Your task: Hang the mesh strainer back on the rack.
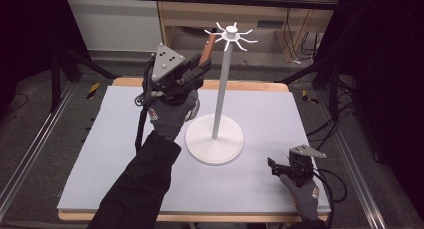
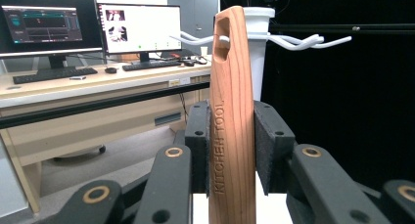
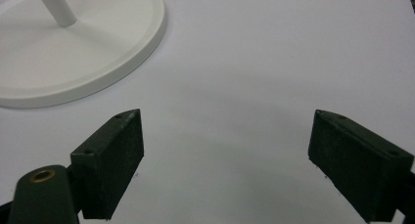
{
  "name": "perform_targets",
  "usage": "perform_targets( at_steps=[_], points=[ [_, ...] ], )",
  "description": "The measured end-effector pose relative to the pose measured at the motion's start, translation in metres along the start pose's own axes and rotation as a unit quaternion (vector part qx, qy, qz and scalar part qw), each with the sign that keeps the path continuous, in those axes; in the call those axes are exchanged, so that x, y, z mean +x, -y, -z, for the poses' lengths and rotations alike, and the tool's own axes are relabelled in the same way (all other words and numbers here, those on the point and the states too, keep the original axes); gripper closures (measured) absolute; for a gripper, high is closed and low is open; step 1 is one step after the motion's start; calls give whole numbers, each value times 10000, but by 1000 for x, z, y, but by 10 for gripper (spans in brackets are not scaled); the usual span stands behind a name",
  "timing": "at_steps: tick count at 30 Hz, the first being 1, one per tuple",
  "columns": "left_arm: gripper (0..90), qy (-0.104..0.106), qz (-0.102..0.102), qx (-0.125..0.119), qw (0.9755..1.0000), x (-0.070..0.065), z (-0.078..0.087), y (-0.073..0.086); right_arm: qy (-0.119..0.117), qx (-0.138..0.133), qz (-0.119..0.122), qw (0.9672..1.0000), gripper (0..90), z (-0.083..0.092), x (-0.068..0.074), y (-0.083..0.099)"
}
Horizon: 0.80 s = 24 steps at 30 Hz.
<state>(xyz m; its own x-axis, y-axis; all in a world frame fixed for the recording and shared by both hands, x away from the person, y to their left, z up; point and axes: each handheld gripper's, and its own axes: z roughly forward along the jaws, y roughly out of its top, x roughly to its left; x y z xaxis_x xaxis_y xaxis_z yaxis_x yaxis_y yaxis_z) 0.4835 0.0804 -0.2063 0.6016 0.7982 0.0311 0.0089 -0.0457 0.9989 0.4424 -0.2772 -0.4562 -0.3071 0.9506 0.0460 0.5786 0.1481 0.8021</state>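
Note:
A white stand (image 1: 215, 139) rises mid-table, its pole topped by a ring of curved hooks (image 1: 231, 36). My left gripper (image 1: 196, 69) is raised beside the top and is shut on a wooden kitchen tool (image 1: 207, 50). In the left gripper view the tool (image 2: 231, 116) stands upright between the pads, marked "KITCHEN TOOL", and a hook (image 2: 221, 38) passes into the slot at its upper end. My right gripper (image 1: 280, 165) rests low at the table's front right, open, with nothing between its pads (image 3: 110, 160).
A light grey mat (image 1: 260, 109) covers the wooden table. The stand's round base (image 3: 122, 33) lies up and left of the right gripper. Desks with monitors (image 2: 139, 28) stand behind the table, and dark curtains flank it.

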Motion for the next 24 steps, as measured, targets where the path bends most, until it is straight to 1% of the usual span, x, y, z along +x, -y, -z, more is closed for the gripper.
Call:
perform_targets(
  at_steps=[6, 11, 15, 17, 19, 24],
  points=[
    [700, 23, 5, 27, 10000, -2, -6, 3, -14, -2, -17, 10000, 135, 0, 0, 0],
    [699, 12, -5, 46, 10000, -3, -7, 3, -6, -2, -13, 10000, 135, 0, 0, 0],
    [698, 16, -15, 129, 9999, -1, -7, 4, -4, 1, 11, 10000, 135, -1, 0, 0],
    [698, 18, -44, 172, 9998, -1, -7, 4, -3, 17, -44, 10000, 135, -1, 1, 0],
    [698, 16, -37, 170, 9998, -1, -8, 4, -13, 13, -18, 10000, 135, -1, 1, 0],
    [696, 6, -65, 226, 9997, 0, -7, 4, -37, 24, -54, 10000, 135, -1, 2, 0]
  ],
)
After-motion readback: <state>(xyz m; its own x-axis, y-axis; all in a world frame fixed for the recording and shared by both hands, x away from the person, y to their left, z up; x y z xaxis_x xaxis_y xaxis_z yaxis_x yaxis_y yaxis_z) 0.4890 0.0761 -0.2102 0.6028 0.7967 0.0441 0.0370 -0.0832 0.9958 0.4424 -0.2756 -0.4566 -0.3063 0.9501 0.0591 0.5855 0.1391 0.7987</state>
